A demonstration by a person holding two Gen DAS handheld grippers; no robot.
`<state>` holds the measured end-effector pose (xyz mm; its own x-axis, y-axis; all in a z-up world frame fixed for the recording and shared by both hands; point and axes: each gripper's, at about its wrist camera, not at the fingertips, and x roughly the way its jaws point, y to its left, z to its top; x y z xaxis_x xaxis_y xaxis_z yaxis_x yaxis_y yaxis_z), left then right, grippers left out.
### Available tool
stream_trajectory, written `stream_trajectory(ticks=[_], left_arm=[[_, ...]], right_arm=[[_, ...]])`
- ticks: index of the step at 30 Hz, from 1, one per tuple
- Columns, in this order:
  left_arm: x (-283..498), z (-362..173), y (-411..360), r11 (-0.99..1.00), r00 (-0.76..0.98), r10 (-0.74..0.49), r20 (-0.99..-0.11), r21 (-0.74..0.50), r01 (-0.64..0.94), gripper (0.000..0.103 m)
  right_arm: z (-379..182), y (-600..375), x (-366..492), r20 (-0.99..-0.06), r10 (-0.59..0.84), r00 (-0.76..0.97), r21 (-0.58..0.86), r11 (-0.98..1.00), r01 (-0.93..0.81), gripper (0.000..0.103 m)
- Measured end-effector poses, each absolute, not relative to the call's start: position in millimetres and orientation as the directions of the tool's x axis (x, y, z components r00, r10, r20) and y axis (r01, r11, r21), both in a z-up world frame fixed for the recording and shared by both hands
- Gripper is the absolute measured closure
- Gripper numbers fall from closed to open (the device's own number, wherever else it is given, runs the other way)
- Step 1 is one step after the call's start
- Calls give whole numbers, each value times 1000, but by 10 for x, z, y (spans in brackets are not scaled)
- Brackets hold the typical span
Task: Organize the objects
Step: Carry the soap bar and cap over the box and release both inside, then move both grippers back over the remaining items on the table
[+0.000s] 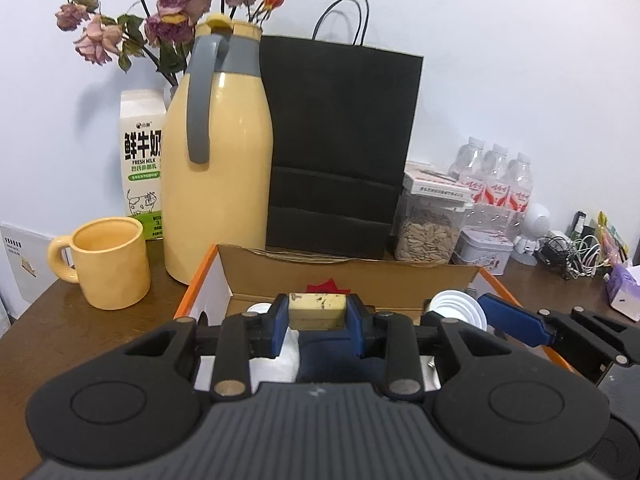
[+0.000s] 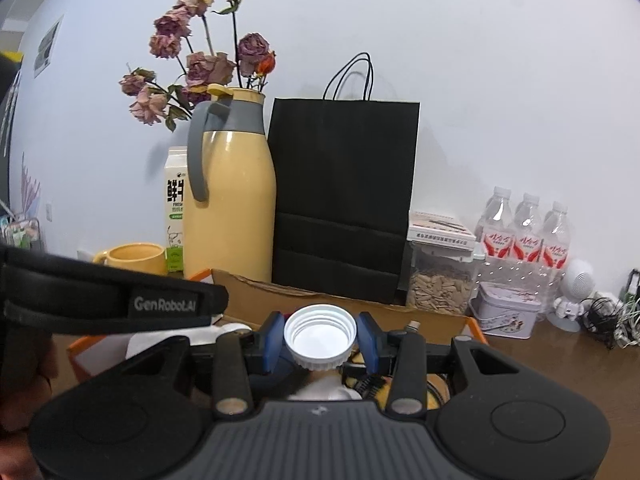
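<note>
With the left claw [image 1: 317,312] gripping the yellow block [image 1: 317,311] and the right claw [image 2: 320,340] gripping the white cap [image 2: 320,332], keep both level above the cardboard box [image 1: 352,276], clear of the black bag [image 1: 340,140] at 12 o'clock.

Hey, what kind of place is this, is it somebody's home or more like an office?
Most likely a home, a lived-in side table against a plain wall. A yellow thermos jug with a matching mug, a milk carton and a vase of dried roses suggest domestic use, though a break room is possible.

Both wrist cams face wall, close; share black bag [image 1: 340,144] [image 2: 344,200].
</note>
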<state>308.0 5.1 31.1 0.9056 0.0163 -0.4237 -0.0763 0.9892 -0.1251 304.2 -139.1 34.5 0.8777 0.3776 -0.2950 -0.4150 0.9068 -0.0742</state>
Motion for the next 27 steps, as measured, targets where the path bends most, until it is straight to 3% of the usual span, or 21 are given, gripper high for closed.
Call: stream_trajectory(ticks=[12,14,15,16,18,20,27], left_arm=[[3361,168,102,990,884,32,-466,-106,-92,71],[3347,165,104,990,887,34,-461,-104,-92,63],[3334,169,104,990,889,34,-456,-104,-91,45],[3318,176,104,990,894,39,-447,-103,-94,24],[3283,194,102,990,907,50,-419,-102,-101,0],[3257,210,94,990,914,51,-403,-102,-100,0],[3262,217,99,988,911,54,-408,-113,-108,0]], right_arm=[[153,-1360,3318,-327,375,867,-82,903,-421,64],[161,-1389,3320,-332,371,867,-76,906,-416,64],[169,-1404,3318,-332,369,868,-73,908,-413,64],[176,-1419,3315,-332,369,868,-68,909,-412,60],[186,-1451,3306,-335,369,867,-56,911,-409,41],[192,-1474,3294,-325,361,874,-50,916,-397,1],[184,-1490,3299,-334,361,871,-42,917,-397,0]])
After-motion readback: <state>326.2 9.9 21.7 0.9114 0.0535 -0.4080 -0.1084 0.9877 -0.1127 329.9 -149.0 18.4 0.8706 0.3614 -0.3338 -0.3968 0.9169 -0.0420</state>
